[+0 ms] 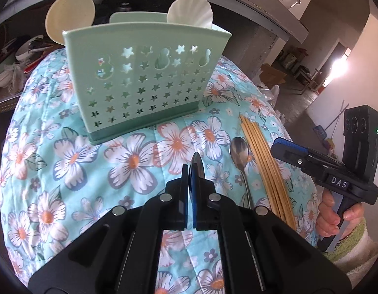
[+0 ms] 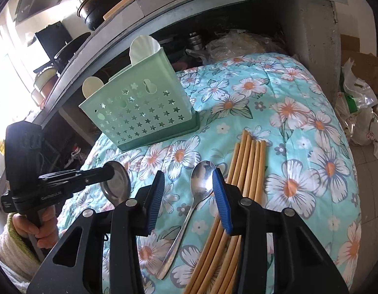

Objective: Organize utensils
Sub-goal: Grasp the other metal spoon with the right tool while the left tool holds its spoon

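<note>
A green utensil holder (image 1: pixel 145 83) with star holes stands on the floral cloth; it also shows in the right wrist view (image 2: pixel 145 112). Two cream spoons (image 1: pixel 190 12) stick out of it. My left gripper (image 1: pixel 189 171) is shut on a metal spoon (image 1: pixel 198 165), held edge-on above the cloth; the right wrist view shows this spoon (image 2: pixel 118 183) in the left gripper (image 2: pixel 108 171). A second metal spoon (image 2: pixel 201 183) lies on the cloth beside several bamboo chopsticks (image 2: pixel 250 171). My right gripper (image 2: pixel 189 191) is open, its fingers either side of that spoon's bowl. It also shows in the left wrist view (image 1: pixel 290 152).
The floral quilt (image 1: pixel 66 171) covers a rounded surface that drops off at the sides. A grey counter edge (image 2: pixel 213 0) overhangs behind the holder, with pots on top. Bags and boxes (image 2: pixel 360 93) lie on the floor to the right.
</note>
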The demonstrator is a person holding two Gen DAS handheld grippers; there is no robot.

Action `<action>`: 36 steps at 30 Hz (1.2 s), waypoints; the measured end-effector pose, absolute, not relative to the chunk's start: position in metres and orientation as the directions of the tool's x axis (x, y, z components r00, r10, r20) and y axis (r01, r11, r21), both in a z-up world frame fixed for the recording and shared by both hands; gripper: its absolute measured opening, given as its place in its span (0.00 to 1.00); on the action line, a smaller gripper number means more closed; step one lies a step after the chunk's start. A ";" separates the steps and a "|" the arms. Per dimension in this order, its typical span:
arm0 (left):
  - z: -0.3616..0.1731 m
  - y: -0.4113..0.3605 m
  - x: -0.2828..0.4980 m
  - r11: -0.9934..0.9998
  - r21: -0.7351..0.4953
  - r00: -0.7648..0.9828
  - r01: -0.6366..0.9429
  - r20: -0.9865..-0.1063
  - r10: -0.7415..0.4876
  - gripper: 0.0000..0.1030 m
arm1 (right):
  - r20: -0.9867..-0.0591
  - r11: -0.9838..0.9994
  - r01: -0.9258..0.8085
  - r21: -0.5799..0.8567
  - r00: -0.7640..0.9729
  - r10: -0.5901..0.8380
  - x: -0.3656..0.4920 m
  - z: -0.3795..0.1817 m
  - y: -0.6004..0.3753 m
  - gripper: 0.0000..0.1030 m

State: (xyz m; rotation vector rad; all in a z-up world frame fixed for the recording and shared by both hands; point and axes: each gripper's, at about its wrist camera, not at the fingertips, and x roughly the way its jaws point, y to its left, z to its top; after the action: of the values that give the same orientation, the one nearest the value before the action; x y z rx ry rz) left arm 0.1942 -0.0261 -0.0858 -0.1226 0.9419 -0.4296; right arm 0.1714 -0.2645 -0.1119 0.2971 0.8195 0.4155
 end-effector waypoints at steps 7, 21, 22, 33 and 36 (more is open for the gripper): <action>-0.067 -0.016 0.179 0.944 -0.209 0.564 0.255 -0.761 -0.321 0.02 | -0.684 0.908 -0.223 0.355 0.600 0.415 0.200 -0.126 -0.258 0.29; -0.058 -0.004 0.168 0.971 -0.162 0.594 0.178 -0.769 -0.237 0.02 | -0.741 0.893 -0.199 0.402 0.502 0.446 0.224 -0.153 -0.254 0.17; -0.058 -0.004 0.168 0.971 -0.161 0.596 0.177 -0.768 -0.236 0.02 | -0.741 0.892 -0.200 0.404 0.500 0.448 0.223 -0.153 -0.254 0.16; -0.054 -0.002 0.166 0.976 -0.150 0.604 0.159 -0.767 -0.217 0.02 | -0.761 0.899 -0.197 0.392 0.480 0.437 0.226 -0.154 -0.249 0.07; -0.052 -0.001 0.166 0.978 -0.144 0.608 0.152 -0.767 -0.207 0.02 | -0.767 0.904 -0.203 0.376 0.480 0.426 0.224 -0.151 -0.244 0.05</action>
State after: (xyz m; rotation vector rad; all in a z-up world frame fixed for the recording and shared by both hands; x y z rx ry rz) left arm 0.1656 -0.0007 -0.0521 -0.0666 0.8941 -0.2074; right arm 0.2243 -0.2441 -0.1510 0.2477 1.0008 0.3884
